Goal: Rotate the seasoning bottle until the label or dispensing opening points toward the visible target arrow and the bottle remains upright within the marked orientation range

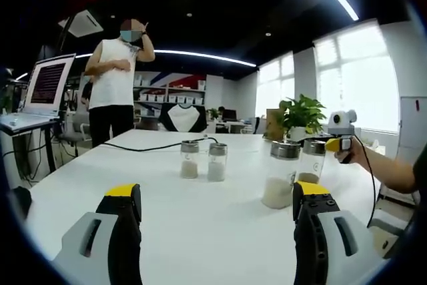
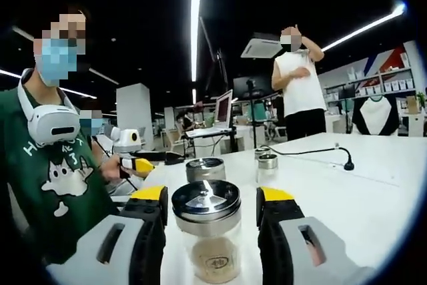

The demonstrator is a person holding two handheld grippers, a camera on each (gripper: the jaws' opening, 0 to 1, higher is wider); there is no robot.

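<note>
A glass seasoning bottle (image 2: 207, 238) with a metal lid and pale powder inside stands upright on the white table (image 2: 373, 198). My right gripper (image 2: 210, 208) is open, with one jaw on each side of the bottle and a thin gap at each. In the left gripper view this bottle (image 1: 311, 163) stands at the right, with the right gripper (image 1: 337, 143) beside its lid. A taller bottle (image 1: 281, 175) stands just in front of it. My left gripper (image 1: 217, 215) is open wide over bare table, holding nothing.
Two small jars (image 1: 203, 160) stand mid-table, and a black cable (image 1: 143, 146) runs behind them. A person in white (image 1: 117, 85) stands at the far edge beside a laptop (image 1: 45, 88). A potted plant (image 1: 301, 113) stands at the back right. The person holding the grippers (image 2: 57, 185) is at the left.
</note>
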